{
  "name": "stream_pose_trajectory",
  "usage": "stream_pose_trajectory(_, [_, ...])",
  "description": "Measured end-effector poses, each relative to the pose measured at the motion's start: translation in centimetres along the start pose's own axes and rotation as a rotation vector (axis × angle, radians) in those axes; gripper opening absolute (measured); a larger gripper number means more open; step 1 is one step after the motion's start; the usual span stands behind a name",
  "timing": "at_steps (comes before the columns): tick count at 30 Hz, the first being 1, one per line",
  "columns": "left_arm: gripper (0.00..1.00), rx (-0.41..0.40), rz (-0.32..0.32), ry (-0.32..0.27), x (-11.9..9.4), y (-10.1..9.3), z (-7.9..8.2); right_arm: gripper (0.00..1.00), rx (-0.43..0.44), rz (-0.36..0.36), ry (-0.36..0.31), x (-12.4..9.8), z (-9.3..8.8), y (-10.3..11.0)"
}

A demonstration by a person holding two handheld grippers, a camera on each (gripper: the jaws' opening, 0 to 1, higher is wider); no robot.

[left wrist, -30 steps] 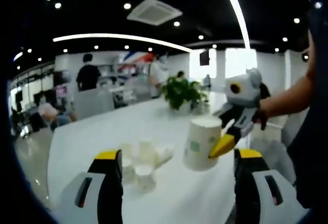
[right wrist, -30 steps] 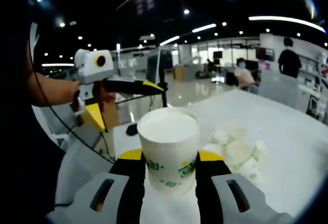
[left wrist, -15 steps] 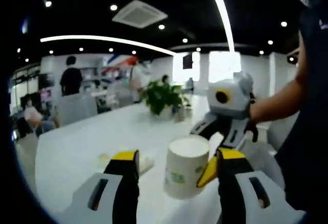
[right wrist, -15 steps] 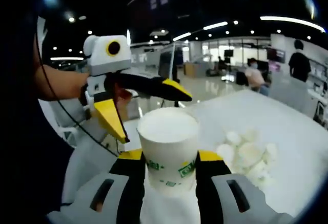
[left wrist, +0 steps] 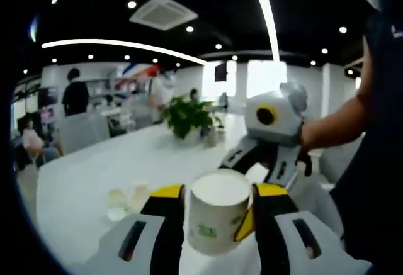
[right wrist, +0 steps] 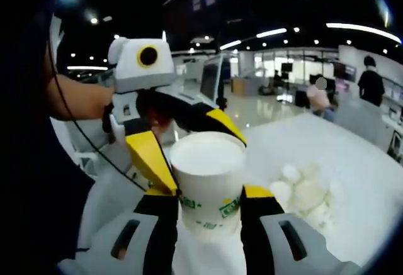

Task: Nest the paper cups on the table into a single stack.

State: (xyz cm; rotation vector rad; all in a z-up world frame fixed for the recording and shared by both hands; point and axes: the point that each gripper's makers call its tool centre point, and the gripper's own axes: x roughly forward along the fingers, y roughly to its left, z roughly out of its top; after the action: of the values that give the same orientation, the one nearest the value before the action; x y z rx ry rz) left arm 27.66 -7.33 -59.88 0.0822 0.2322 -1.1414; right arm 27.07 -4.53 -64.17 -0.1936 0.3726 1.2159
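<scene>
A white paper cup (right wrist: 208, 180) with green print stands upright in my right gripper (right wrist: 209, 193), which is shut on its lower wall. My left gripper (right wrist: 201, 162) comes in from the left, one yellow jaw against the cup's left side and the other behind its rim. In the left gripper view the same cup (left wrist: 214, 215) sits between my left gripper's (left wrist: 219, 193) narrowed jaws, with a thin gap at its sides, and one yellow finger (left wrist: 244, 224) of the right gripper lies along its right wall. Several loose cups (right wrist: 302, 196) lie in a heap on the table; some of them (left wrist: 126, 199) show past the left jaw.
The long white table (left wrist: 94, 168) runs back to a potted plant (left wrist: 187, 114). The person's forearm (left wrist: 334, 130) reaches in from the right, and the other arm (right wrist: 75, 102) from the left. People stand far off in the room.
My left gripper has come up to the held cup and its jaws have narrowed around it. The right gripper has kept its hold on the cup.
</scene>
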Motion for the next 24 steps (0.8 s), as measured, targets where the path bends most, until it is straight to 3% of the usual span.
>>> stream_pose_trajectory(16, [0.38, 0.052, -0.005, -0.007, 0.3, -0.3, 0.4, 0.36, -0.046, 0.002, 0.003, -0.2, 0.6, 0.1])
stream_pose_trajectory(24, [0.37, 0.046, -0.005, -0.043, 0.1, 0.1, 1.5, 0.44, -0.100, -0.034, 0.007, -0.9, 1.0, -0.9])
